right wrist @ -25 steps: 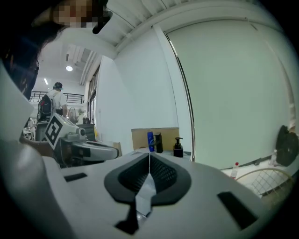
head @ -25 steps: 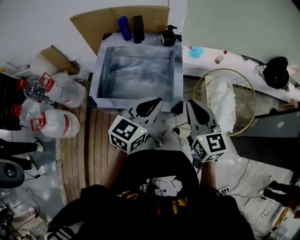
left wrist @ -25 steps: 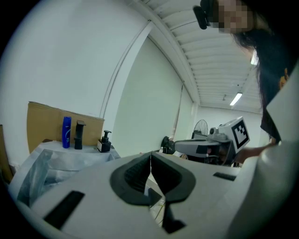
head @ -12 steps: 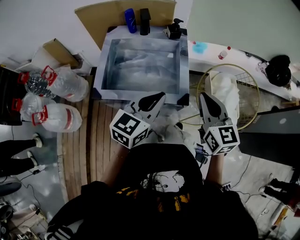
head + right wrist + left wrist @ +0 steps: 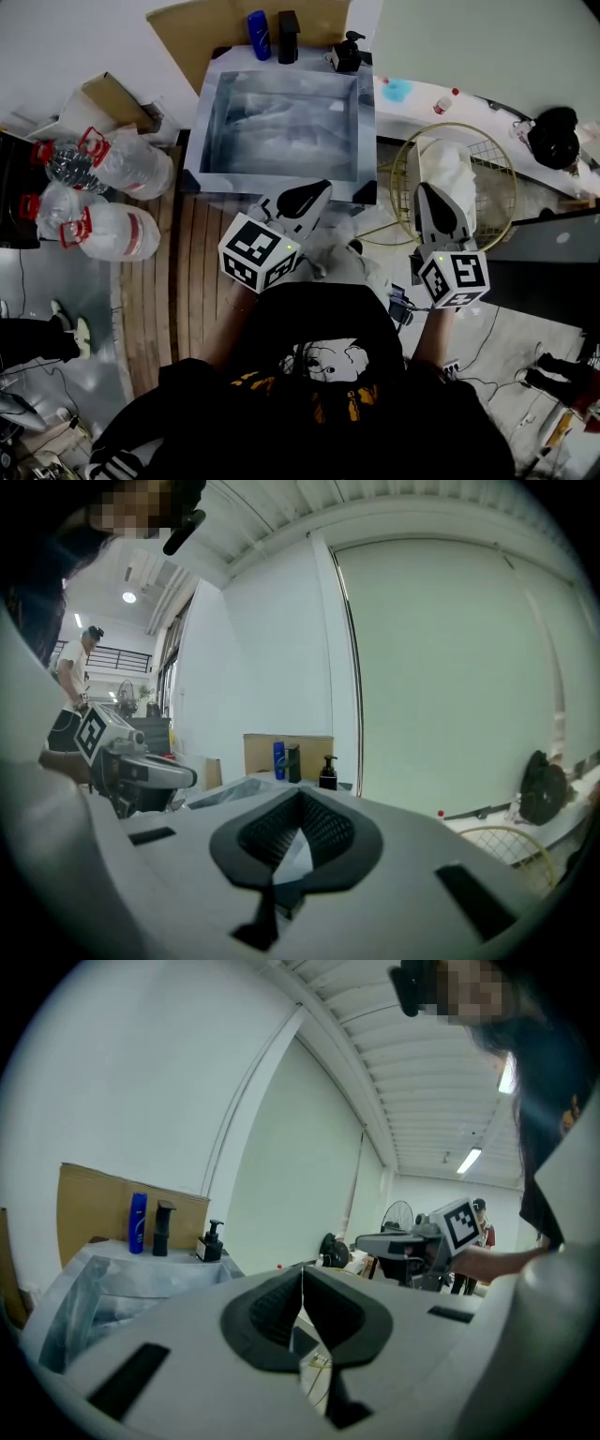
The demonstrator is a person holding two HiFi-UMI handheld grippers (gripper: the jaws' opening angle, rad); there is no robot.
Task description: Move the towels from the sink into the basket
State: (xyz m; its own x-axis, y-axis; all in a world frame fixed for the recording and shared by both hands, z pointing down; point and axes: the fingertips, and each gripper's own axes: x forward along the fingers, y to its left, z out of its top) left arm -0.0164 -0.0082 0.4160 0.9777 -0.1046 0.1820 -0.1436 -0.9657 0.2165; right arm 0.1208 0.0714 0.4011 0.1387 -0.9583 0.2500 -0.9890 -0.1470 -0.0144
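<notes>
The sink [image 5: 366,112] stands at the top middle, lined with silvery wrinkled sheeting; I cannot make out a towel in it. Right of it sits the round wire basket [image 5: 502,202] with a white towel [image 5: 452,178] heaped inside. My left gripper [image 5: 322,190] hangs shut and holding nothing just before the sink's near edge; its pads [image 5: 281,1302] meet in a line. My right gripper [image 5: 427,190] is shut with nothing in it over the basket's near left rim. The sink [image 5: 225,789] also shows past the right gripper [image 5: 300,794].
Big water bottles [image 5: 117,169] and a cardboard box [image 5: 103,101] lie left of the sink. A blue bottle [image 5: 258,21], a black bottle [image 5: 288,23] and a pump dispenser [image 5: 347,52] stand at its back. A black bag [image 5: 553,136] rests on the white counter [image 5: 422,101] at right.
My right gripper has moved to the right, from beside the left gripper to the basket's near rim, still shut. The left gripper has stayed in place.
</notes>
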